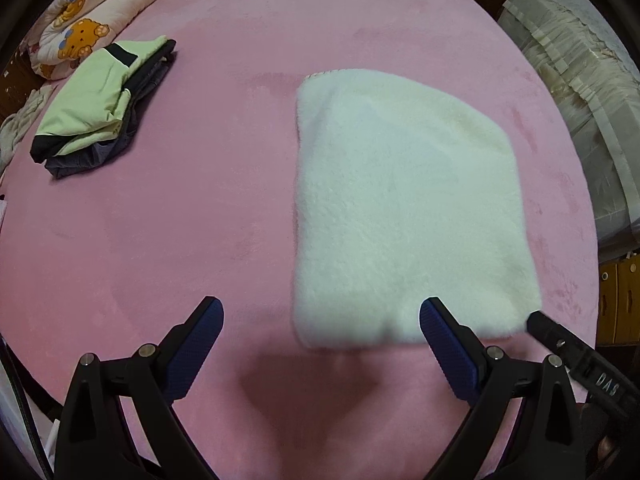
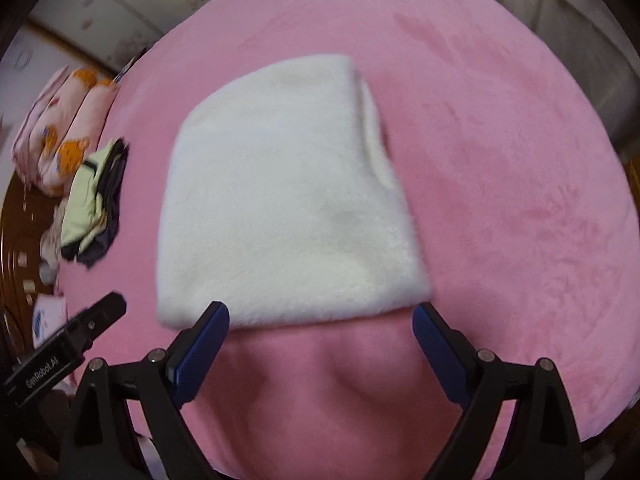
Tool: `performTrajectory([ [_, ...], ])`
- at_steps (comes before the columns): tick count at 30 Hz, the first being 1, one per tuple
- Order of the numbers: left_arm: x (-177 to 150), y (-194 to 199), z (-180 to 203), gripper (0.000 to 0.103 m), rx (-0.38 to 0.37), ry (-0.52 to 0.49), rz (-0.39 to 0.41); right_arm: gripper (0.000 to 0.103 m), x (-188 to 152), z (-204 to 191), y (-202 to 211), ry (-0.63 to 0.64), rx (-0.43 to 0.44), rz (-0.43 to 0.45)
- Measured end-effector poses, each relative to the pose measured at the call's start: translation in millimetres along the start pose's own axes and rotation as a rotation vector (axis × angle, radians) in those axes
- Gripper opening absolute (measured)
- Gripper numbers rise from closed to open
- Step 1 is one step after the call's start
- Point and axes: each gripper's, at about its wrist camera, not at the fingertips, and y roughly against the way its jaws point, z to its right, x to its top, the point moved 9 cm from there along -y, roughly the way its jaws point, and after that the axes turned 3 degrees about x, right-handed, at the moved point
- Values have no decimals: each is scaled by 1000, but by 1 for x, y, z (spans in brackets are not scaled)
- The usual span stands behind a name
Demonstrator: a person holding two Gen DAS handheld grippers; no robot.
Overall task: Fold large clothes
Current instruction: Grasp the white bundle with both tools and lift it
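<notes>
At the far left of the pink bed cover (image 1: 200, 200), a bear-print quilt (image 1: 92, 20) lies rolled beside a stack of folded clothes (image 1: 100, 108), pale green on top of dark layers. The left gripper (image 1: 320, 320) hovers over the near part of the cover, its jaws spread wide and holding nothing, the right finger just at the near edge of the white fleece garment (image 1: 404, 208). That garment lies folded into a thick rectangle right of centre. The right gripper (image 2: 320, 320) hangs at the garment's near edge, jaws wide apart and empty. Cream ruffled bedding (image 1: 576, 80) sits far right.
</notes>
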Motion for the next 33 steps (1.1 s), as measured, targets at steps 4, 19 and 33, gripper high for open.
performTrajectory([
  [4,16,-34,1,98,14,17,-45,93,26,33,-23,-48,21,48],
  [19,51,-91,-1,98,-194,6,-113,91,79,36,-126,-42,452,-191],
  [33,54,-123,10,65,-395,132,-105,46,91,8,-139,-43,606,-190],
])
